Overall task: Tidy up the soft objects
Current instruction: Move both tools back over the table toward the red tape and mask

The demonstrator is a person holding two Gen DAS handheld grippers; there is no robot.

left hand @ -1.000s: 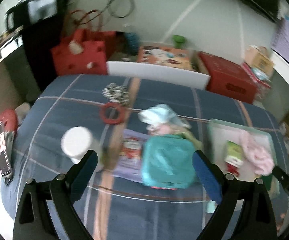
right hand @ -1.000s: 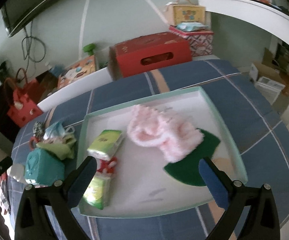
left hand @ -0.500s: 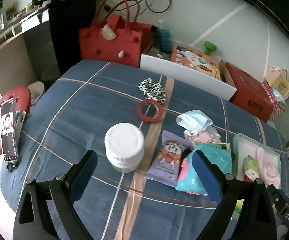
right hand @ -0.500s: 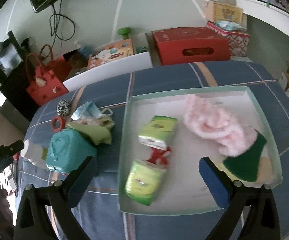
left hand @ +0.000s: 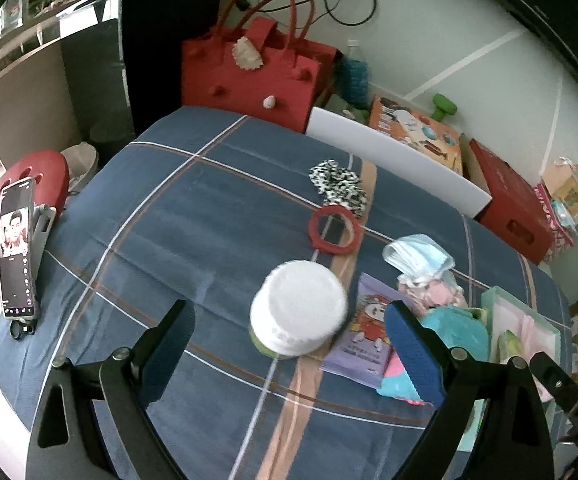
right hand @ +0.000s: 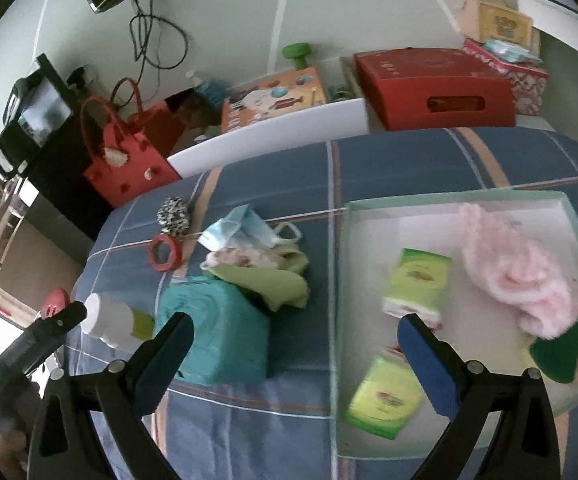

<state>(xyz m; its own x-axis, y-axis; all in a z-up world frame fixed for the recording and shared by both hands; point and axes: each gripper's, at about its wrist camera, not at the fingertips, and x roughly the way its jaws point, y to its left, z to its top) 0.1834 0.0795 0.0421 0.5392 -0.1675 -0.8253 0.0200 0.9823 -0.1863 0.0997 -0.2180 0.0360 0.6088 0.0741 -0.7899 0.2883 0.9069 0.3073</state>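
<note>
On the blue plaid cloth lie a teal soft pack [right hand: 217, 336], a yellow-green cloth [right hand: 277, 280], a blue face mask [right hand: 237, 230], a leopard-print scrunchie [left hand: 339, 186] and a red ring [left hand: 334, 230]. A pale green tray [right hand: 441, 202] holds a pink fluffy cloth [right hand: 517, 268], two green tissue packs [right hand: 417, 280] and a green pad [right hand: 565, 354]. My left gripper [left hand: 287, 346] hangs open above a white-capped jar [left hand: 297, 312]. My right gripper [right hand: 295, 354] is open over the gap between the teal pack and the tray.
A purple snack packet [left hand: 365, 334] lies beside the jar. A phone on a stand [left hand: 17, 248] sits at the table's left edge. Behind the table stand a red felt bag [left hand: 253, 72], a white board [left hand: 397, 160] and a red box [right hand: 433, 88].
The left gripper has swung left and back, from over the teal pack to over the white jar. The right gripper has shifted left, off the tray's middle toward the teal pack.
</note>
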